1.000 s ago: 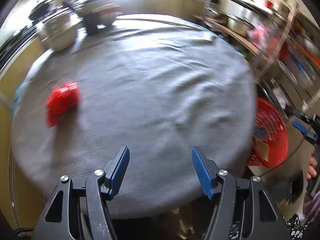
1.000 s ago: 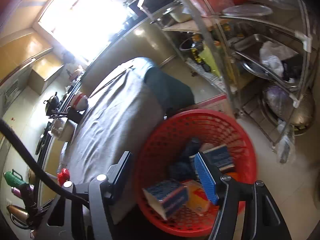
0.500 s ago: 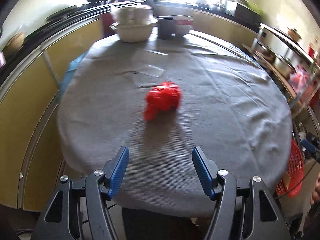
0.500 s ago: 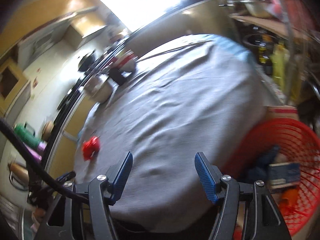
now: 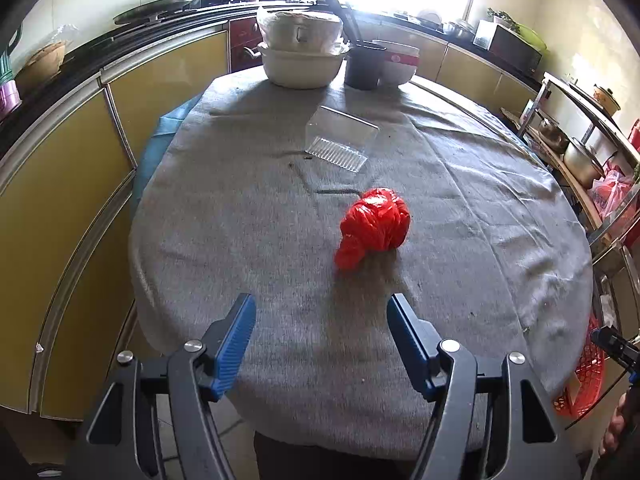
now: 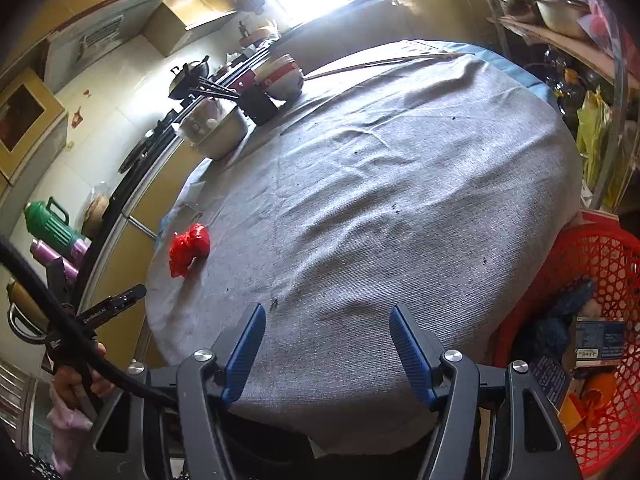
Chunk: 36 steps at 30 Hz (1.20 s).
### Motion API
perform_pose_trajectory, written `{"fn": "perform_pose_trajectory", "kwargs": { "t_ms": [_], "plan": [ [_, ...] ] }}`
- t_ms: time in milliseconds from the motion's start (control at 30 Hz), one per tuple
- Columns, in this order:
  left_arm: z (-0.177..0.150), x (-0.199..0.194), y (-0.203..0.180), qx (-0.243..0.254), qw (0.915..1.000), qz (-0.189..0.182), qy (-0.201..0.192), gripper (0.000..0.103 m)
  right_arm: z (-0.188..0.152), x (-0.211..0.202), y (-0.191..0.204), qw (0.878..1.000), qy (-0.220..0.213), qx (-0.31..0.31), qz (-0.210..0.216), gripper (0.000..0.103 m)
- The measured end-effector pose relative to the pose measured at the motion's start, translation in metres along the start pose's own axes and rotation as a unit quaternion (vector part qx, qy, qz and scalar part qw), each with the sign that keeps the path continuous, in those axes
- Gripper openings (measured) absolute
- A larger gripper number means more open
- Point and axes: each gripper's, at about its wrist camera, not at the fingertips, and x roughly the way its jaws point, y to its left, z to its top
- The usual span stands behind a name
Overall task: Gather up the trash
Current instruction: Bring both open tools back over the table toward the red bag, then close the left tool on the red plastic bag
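Note:
A crumpled red plastic bag [image 5: 374, 225] lies on the grey tablecloth [image 5: 248, 216], just ahead of my left gripper [image 5: 322, 316], which is open and empty. The bag also shows in the right wrist view [image 6: 188, 247] near the table's left edge. A clear plastic box [image 5: 340, 142] lies farther back. My right gripper [image 6: 326, 328] is open and empty over the table's near edge. A red mesh basket [image 6: 592, 276] with several pieces of trash stands on the floor to the right; its rim shows in the left wrist view [image 5: 588, 376].
Stacked white pots [image 5: 302, 50], a dark cup [image 5: 362, 66] and bowls [image 5: 400, 62] stand at the table's far end. Yellow cabinets [image 5: 60, 184] run along the left. A metal shelf rack [image 5: 584, 136] with pots stands on the right.
The left gripper has swung toward the red bag, which is now centred ahead of it. The right gripper has swung from over the basket to face the table. Both stayed open.

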Motion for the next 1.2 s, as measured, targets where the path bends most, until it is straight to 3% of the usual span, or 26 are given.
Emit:
{"fn": "perform_pose_trajectory", "kwargs": {
  "t_ms": [333, 667, 800, 833, 867, 933, 1200],
  "plan": [
    [0.032, 0.023, -0.016, 0.042, 0.9991, 0.004, -0.005, 0.069, 0.002, 0.019, 0.002, 1.000, 0.022, 0.006, 0.006, 0.069],
    [0.058, 0.072, -0.019, 0.032, 0.9961, -0.074, 0.035, 0.070, 0.002, 0.027, 0.000, 1.000, 0.030, 0.008, 0.005, 0.069],
    [0.059, 0.086, -0.027, 0.038, 0.9960, -0.072, 0.036, 0.070, 0.004, 0.030, 0.002, 0.999, 0.032, 0.008, 0.006, 0.069],
    [0.059, 0.087, -0.029, 0.041, 0.9958, -0.074, 0.033, 0.069, 0.005, 0.031, 0.005, 0.999, 0.033, 0.004, 0.006, 0.069],
    [0.058, 0.087, -0.031, 0.043, 0.9957, -0.076, 0.032, 0.055, 0.005, 0.032, 0.007, 0.999, 0.034, 0.000, 0.006, 0.069],
    [0.057, 0.088, -0.030, 0.041, 0.9950, -0.083, 0.035, 0.044, 0.008, 0.036, 0.014, 0.999, 0.035, -0.013, 0.004, 0.069],
    [0.045, 0.060, -0.013, 0.017, 0.9973, -0.071, -0.009, 0.040, 0.026, 0.062, 0.054, 0.997, 0.036, -0.066, 0.020, 0.069]
  ]
}}
